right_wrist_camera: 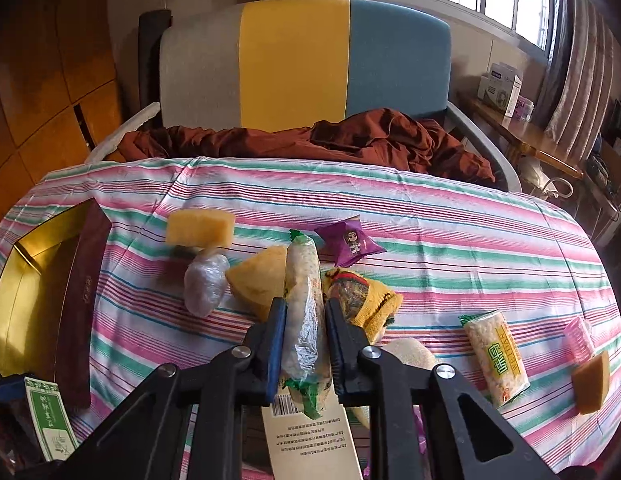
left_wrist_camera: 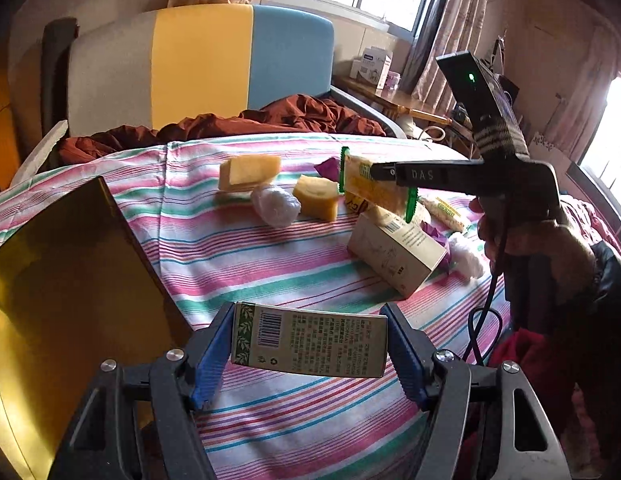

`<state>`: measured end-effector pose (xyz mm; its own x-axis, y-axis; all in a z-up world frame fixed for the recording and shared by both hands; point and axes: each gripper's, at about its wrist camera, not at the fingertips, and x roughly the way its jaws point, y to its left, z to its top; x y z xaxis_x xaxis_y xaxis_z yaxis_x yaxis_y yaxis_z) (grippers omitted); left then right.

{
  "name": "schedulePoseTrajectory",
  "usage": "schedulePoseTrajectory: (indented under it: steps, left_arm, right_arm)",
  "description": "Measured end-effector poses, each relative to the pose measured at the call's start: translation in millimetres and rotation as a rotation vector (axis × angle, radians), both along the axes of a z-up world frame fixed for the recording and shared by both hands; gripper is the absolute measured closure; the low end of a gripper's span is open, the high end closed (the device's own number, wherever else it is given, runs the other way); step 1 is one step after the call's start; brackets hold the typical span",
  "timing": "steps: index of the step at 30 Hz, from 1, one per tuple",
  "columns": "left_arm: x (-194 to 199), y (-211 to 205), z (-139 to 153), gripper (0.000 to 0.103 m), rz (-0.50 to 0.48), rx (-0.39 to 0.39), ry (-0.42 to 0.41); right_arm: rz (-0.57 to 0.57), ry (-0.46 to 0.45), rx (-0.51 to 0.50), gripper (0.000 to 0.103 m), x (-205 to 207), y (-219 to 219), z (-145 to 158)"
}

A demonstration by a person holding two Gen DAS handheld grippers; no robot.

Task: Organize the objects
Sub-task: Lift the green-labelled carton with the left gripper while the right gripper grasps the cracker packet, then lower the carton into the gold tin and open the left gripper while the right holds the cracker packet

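Left of your left tongs [left_wrist_camera: 306, 350] sits the gold-lined box [left_wrist_camera: 70, 280], open. Those tongs hold a green-edged carton [left_wrist_camera: 310, 344] by its two ends, clear of the striped cloth [left_wrist_camera: 230, 248]. Ahead of them lie two sponges [left_wrist_camera: 250, 172] and a wrapped lump [left_wrist_camera: 275, 204] — then a beige carton [left_wrist_camera: 394, 252] to the right. Your right tongs [right_wrist_camera: 306, 332] are pinched narrow on a snack bar [right_wrist_camera: 304, 304], lifted off the cloth; a second bar [right_wrist_camera: 496, 356] lies to their right — a pink clip [right_wrist_camera: 578, 338] beyond it.
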<state>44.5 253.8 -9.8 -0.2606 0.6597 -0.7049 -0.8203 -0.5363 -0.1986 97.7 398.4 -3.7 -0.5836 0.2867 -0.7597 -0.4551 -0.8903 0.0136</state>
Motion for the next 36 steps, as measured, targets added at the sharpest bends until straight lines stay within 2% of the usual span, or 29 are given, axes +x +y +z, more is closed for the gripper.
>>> schedulePoseTrajectory:
  steps: [6,10,15,20,30,36]
  left_arm:
    - [-17.7,-35.2,14.8,0.031,0.103,0.037,0.001]
    - [-35.2,-68.9,16.7,0.031,0.208,0.033,0.002]
    - [-54.5,-119.4,4.1,0.031,0.348,-0.02,0.01]
    - [-69.2,-162.9,-16.9,0.031,0.465,-0.105,0.012]
    - [-81.9,-201.4,-53.0,0.03,0.566,-0.236,0.025]
    - [-78.1,-206.6,-59.3,0.027,0.579,-0.235,0.05]
  right_arm:
    - [0.048,0.061,-0.014,0.084,5.0,-27.0,17.9]
    - [0.102,0.082,-0.023,0.084,1.6,-52.1,23.2]
    - [0.148,0.085,-0.04,0.084,-5.8,-76.5,18.7]
    - [0.167,0.069,-0.044,0.084,-11.8,-88.3,11.3]
    - [0.147,0.013,-0.06,0.084,-12.2,-86.7,-9.5]
    - [0.132,-0.023,-0.071,0.084,-11.3,-84.4,-24.9]
